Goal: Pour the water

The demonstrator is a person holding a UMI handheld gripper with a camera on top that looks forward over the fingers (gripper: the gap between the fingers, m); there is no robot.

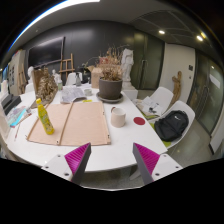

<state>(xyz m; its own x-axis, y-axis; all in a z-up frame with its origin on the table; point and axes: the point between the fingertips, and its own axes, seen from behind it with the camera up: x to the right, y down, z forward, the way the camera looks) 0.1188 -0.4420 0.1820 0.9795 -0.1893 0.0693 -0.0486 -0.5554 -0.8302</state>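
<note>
Hovering above the near edge of the white table [105, 150], the gripper [110, 160] has its fingers apart, holding nothing. Bare tabletop lies just ahead; beyond stand a cup [118, 117], brown board [82, 123] and yellow bottle [44, 118].

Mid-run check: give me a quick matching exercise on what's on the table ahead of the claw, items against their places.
Items:
1. yellow bottle
2. white cup
3. potted plant
4. red disc

Places:
A. far end of the table
B. just right of the cup
C. left edge of the brown sheet
D. right of the brown sheet

Pairs: 1-C, 2-D, 3-A, 4-B. The claw is open and holds nothing.
</note>
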